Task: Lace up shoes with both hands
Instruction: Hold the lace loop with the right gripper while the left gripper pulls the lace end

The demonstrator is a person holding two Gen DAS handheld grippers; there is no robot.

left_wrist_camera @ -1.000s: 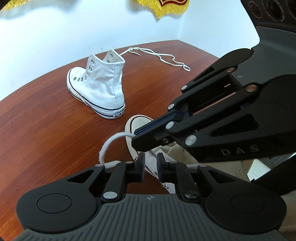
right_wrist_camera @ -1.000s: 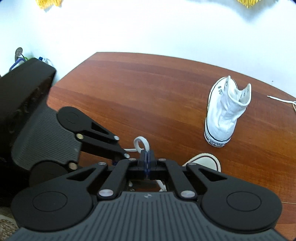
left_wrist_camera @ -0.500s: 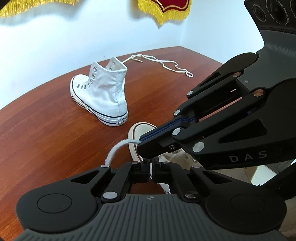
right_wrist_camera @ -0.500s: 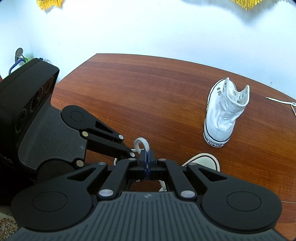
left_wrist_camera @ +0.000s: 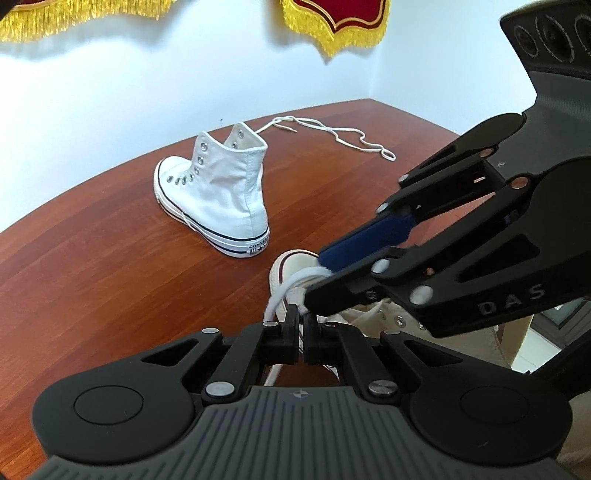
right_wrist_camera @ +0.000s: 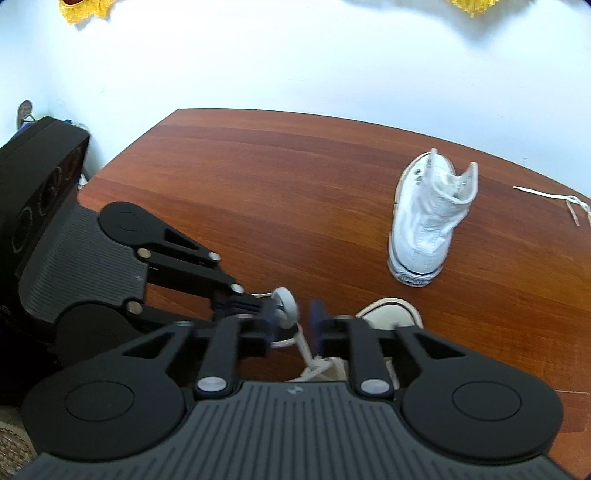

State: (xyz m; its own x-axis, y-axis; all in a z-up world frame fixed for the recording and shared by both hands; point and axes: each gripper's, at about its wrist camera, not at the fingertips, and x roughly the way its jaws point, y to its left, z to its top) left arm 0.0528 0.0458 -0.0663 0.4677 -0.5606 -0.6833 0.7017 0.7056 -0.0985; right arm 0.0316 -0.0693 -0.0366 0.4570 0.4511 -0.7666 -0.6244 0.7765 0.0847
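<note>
A cream high-top shoe (left_wrist_camera: pixel 295 260) lies close in front of both grippers, mostly hidden under them; its toe (right_wrist_camera: pixel 388 314) shows in the right wrist view. A white lace loop (left_wrist_camera: pixel 284 291) rises from it. My left gripper (left_wrist_camera: pixel 301 332) is shut on this lace just below the loop. From the right, my right gripper (left_wrist_camera: pixel 316 278) reaches in with its blue pads (left_wrist_camera: pixel 365 243) showing. Its jaws are opening, and the loop (right_wrist_camera: pixel 286 308) stands loose between the fingers of the right gripper (right_wrist_camera: pixel 295 321). My left gripper (right_wrist_camera: pixel 255 304) meets it from the left.
A second white high-top (left_wrist_camera: pixel 218 199) stands upright farther back on the red-brown wooden table (left_wrist_camera: pixel 92 258), with no lace in its eyelets (right_wrist_camera: pixel 428 225). A loose white lace (left_wrist_camera: pixel 332 133) lies behind it near the wall. Gold-fringed pennants (left_wrist_camera: pixel 332 22) hang above.
The right gripper's jaws, shut on the lace loop before, have parted and let it go. The left gripper's jaws closed onto the lace. Neither hand has shifted much.
</note>
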